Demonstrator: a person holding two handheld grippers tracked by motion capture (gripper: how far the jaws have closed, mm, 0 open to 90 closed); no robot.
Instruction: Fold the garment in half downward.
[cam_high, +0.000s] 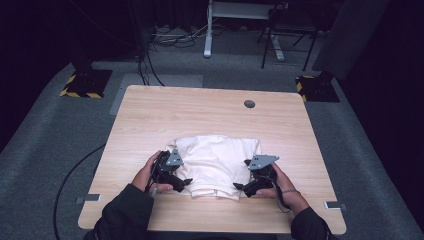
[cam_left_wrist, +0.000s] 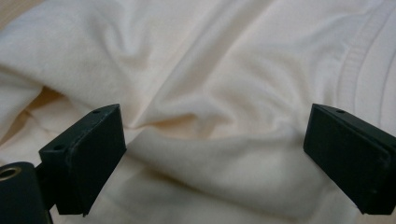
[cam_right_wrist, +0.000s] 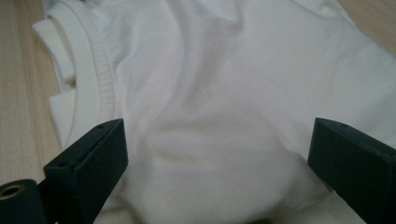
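high view: left gripper (cam_high: 186, 181) at 9 o'clock and right gripper (cam_high: 239, 187) at 3 o'clock flank the folded cream cotton t-shirt (cam_high: 216, 162) on the light wooden tabletop (cam_high: 200, 110), both grippers' jaws spread, pointing inward; no readable writing.

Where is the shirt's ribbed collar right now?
In the right gripper view, the ribbed collar lies at upper left, above the open right hand-held gripper, beside bare table.

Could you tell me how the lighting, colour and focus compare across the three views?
High view: the table is evenly lit, the room behind falls to black, and the shirt is slightly soft. Left gripper view: warm, cream cast, deep shadows in the shirt folds, jaws a little blurred. Right gripper view: cooler, whiter shirt with the ribbed collar sharp and the near jaws soft.
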